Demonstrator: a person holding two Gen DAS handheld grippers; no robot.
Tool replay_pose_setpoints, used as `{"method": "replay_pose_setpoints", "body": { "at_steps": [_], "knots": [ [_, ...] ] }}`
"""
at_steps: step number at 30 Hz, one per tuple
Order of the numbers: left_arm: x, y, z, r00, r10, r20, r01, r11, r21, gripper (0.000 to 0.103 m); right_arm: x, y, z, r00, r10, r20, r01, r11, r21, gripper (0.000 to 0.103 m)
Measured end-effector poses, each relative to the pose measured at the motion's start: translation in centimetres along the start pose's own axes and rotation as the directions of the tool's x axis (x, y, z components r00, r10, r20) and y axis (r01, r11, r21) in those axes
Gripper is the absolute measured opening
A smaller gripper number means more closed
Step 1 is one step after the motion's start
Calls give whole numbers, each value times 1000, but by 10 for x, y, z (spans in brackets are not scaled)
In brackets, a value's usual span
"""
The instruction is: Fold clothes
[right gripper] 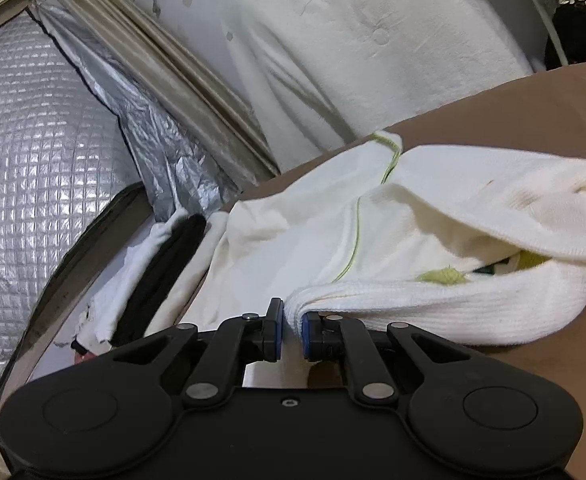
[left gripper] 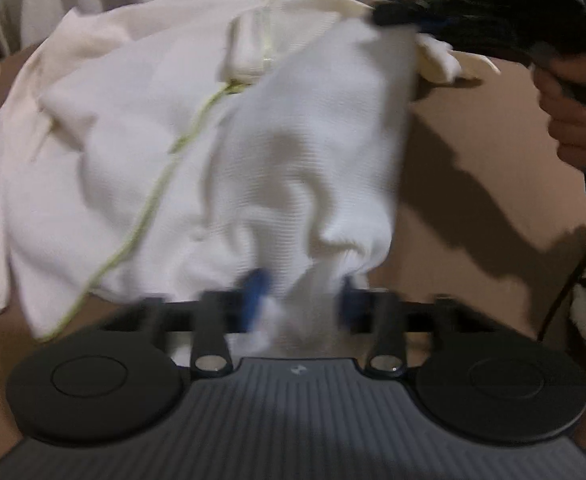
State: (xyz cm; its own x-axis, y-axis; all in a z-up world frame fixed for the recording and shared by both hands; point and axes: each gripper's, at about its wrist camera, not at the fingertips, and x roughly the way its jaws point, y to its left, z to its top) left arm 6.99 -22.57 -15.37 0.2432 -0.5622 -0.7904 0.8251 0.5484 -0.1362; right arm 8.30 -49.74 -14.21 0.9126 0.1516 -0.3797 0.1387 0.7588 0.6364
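Both grippers' fingers are clamped on the white garment (left gripper: 301, 152): left gripper (left gripper: 303, 300) near hem, right gripper (right gripper: 292, 332) ribbed edge.

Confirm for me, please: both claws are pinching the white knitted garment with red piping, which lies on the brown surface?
Not quite: the piping is yellow-green, not red, as the left wrist view shows along the seam. The rest holds: the left claw and the right claw each pinch the white knitted garment with yellow-green piping on the brown surface.
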Motion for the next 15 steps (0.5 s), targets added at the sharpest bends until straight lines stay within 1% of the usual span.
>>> {"method": "replay_pose_setpoints", "body": {
  "at_steps": [2,3,4,6,7,9,10,11,12,14,15],
  "knots": [
    [-18,21,7,997,-13,82,19,997,-71,12,2,-2,2,1000,-22,5,22,1000,-4,13],
    [-21,33,11,993,7,120,6,994,-106,12,4,-3,3,999,-33,7,33,999,-4,13],
    [-21,44,15,987,42,155,-20,990,-142,12,10,-4,5,999,-44,-4,44,999,-7,14],
    [-20,67,24,969,115,220,-67,974,-216,12,26,-8,7,996,-79,-33,79,997,-8,18],
    [-17,77,24,959,148,242,-85,964,-253,13,33,-12,6,995,-90,-41,90,996,-4,26],
    [-8,94,20,940,208,271,-114,939,-325,13,41,-22,3,992,-108,-58,110,994,21,34],
    [-3,102,17,938,236,254,-138,926,-353,12,42,-27,1,991,-117,-60,119,992,35,37],
    [2,108,13,942,245,229,-148,917,-372,12,42,-31,0,990,-125,-60,128,991,49,37],
    [4,111,9,949,233,214,-136,911,-390,12,40,-35,0,993,-111,-50,115,991,73,38],
    [6,116,7,961,189,202,-87,900,-426,12,35,-41,2,997,-71,-21,73,990,124,45],
    [4,116,7,964,165,207,-61,899,-434,12,32,-44,3,999,-52,-7,52,987,150,49]
  ]
}}
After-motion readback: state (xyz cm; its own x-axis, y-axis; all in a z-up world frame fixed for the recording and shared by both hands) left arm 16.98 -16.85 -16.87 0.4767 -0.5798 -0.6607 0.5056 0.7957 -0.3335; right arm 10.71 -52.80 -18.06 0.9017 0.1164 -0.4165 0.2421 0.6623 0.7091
